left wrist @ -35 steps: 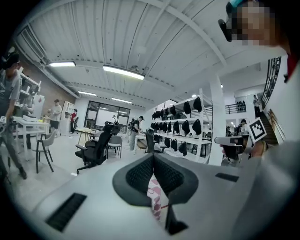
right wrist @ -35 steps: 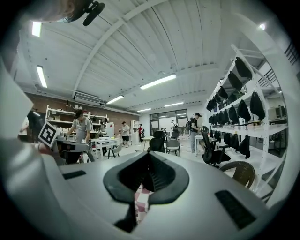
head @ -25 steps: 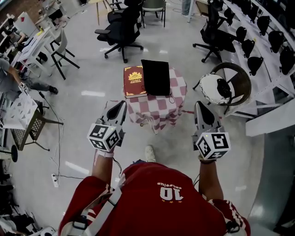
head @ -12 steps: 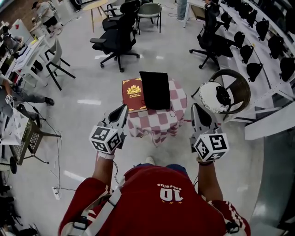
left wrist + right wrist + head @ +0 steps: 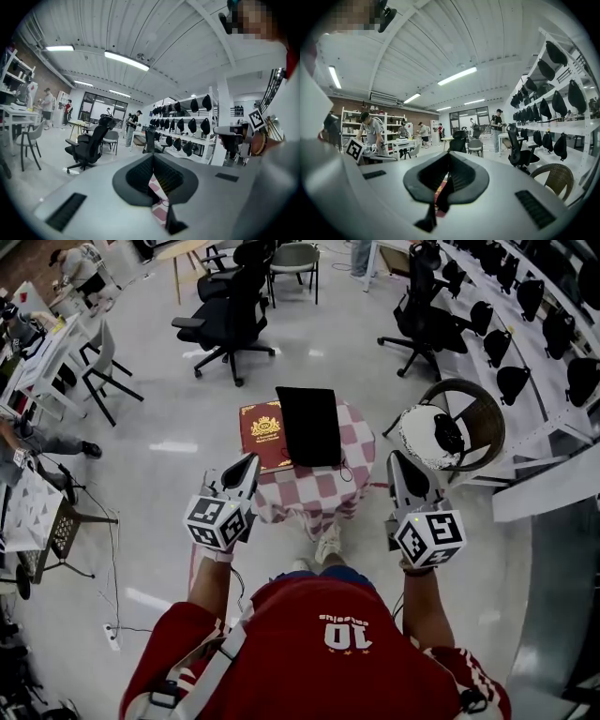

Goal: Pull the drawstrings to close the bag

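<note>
A flat black bag (image 5: 312,426) lies on a small table under a red-and-white checked cloth (image 5: 323,486), with a thin dark drawstring (image 5: 346,468) trailing off its near right corner. My left gripper (image 5: 251,460) is shut and empty, hanging in the air just off the table's near left edge. My right gripper (image 5: 397,458) is also shut and empty, off the table's right side. In the left gripper view the closed jaws (image 5: 153,160) show checked cloth (image 5: 158,208) below them. The right gripper view shows its closed jaws (image 5: 449,158) pointing level across the room.
A red book (image 5: 263,431) lies on the table left of the bag. A wicker chair (image 5: 466,416) with a white cushion stands close on the right. Black office chairs (image 5: 228,317) stand beyond the table, and shelves of black bags (image 5: 525,306) line the right wall. People work at desks (image 5: 42,343) on the left.
The person has stepped toward the table, so both grippers now sit closer to its near edge. Both pairs of jaws stayed shut and empty.
</note>
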`<action>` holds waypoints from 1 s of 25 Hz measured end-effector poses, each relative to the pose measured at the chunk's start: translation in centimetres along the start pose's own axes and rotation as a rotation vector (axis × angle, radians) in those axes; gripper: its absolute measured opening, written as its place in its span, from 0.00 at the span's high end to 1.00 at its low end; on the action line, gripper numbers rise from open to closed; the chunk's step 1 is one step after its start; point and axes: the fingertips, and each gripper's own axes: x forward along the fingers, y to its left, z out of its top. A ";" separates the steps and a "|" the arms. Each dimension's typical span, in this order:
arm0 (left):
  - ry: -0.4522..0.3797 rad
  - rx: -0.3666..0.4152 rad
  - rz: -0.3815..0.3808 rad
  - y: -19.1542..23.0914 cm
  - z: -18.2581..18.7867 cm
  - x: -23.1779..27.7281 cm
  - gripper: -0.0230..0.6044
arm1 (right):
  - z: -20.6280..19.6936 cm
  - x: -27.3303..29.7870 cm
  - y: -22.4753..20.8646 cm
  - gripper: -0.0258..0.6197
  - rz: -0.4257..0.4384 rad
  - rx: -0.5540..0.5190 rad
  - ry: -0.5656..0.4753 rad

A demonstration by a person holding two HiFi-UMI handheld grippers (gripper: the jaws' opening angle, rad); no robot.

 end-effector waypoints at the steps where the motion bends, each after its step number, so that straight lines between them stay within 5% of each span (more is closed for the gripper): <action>1: 0.000 0.000 -0.001 0.1 -0.1 0.2 0.95 | 0.0 0.3 -0.1 0.94 0.004 0.002 -0.003; 9: 0.029 0.091 0.022 0.2 -0.7 1.9 0.94 | 0.3 2.5 -0.9 0.94 0.044 0.033 -0.029; 16: 0.058 0.168 -0.015 0.6 -2.3 4.4 0.82 | -0.5 3.8 -1.8 0.94 0.052 0.058 -0.002; 25: 0.191 0.352 -0.033 2.5 -8.5 7.6 0.74 | -1.7 5.0 -2.8 0.94 0.078 0.101 0.029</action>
